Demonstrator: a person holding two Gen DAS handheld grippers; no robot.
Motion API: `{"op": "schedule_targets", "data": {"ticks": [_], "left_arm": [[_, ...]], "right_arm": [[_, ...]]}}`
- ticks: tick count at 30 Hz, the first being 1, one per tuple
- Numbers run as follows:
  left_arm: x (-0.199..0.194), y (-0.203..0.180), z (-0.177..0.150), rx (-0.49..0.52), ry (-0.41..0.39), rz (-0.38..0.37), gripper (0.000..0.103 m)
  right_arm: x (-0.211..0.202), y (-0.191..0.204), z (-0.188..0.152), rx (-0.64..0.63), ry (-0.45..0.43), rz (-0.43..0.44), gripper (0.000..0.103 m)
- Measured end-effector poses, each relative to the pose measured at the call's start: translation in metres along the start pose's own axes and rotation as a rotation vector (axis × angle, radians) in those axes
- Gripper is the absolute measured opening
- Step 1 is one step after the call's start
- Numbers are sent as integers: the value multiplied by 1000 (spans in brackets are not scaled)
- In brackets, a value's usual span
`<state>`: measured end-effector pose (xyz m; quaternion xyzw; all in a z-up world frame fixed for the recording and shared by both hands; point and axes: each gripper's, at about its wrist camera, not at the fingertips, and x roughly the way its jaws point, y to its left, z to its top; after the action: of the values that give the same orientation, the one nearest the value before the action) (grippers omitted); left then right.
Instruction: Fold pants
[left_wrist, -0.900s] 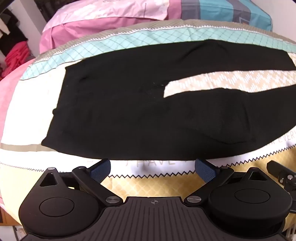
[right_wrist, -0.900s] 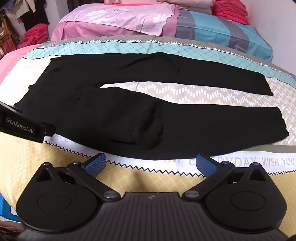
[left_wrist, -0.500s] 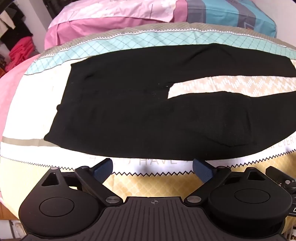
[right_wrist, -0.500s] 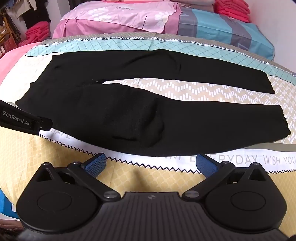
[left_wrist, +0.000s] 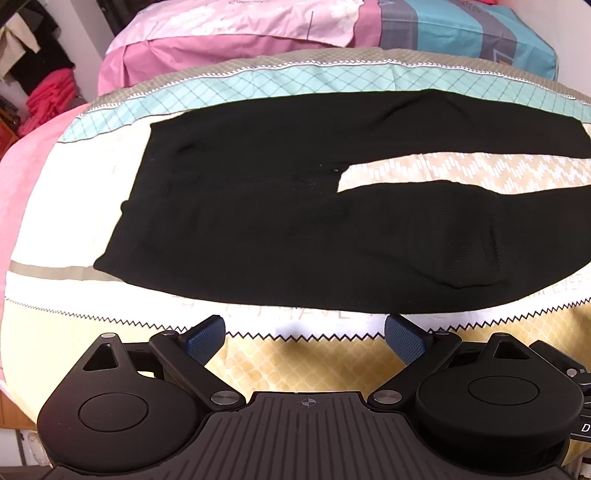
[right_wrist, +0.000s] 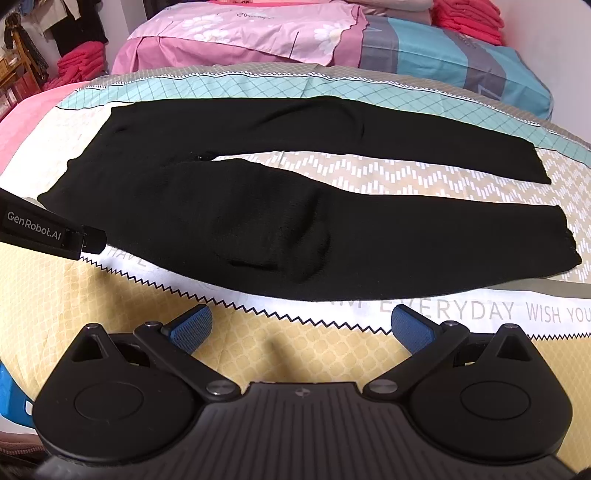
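Black pants lie flat on the patterned bed cover, waistband to the left and both legs running right with a gap of cover between them. In the right wrist view the whole pants show, down to the two cuffs at the right. My left gripper hovers open just before the near edge of the pants, by the waist and hip part. Over the near leg's edge my right gripper stands open as well. Neither one holds anything. The left gripper's black body pokes in at the left of the right wrist view.
A pink and blue-grey folded quilt lies across the back of the bed. Stacks of red clothes sit at the far left, and more red clothes at the far right. The cover stays bare in front of the pants.
Both views have shifted a little: the pants sit slightly higher and further right in the left wrist view, and the left gripper's body sits a bit lower in the right wrist view. Both jaws stay wide.
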<state>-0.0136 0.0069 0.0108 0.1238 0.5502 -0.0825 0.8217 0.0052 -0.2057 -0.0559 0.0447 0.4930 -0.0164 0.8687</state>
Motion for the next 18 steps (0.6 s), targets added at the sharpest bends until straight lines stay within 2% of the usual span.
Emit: {"op": "schedule_targets", "data": {"ticks": [18], "left_arm": [[-6, -2, -10, -4, 1, 5, 103]], "right_arm": [[-5, -2, -9, 6, 7, 9, 103]]}}
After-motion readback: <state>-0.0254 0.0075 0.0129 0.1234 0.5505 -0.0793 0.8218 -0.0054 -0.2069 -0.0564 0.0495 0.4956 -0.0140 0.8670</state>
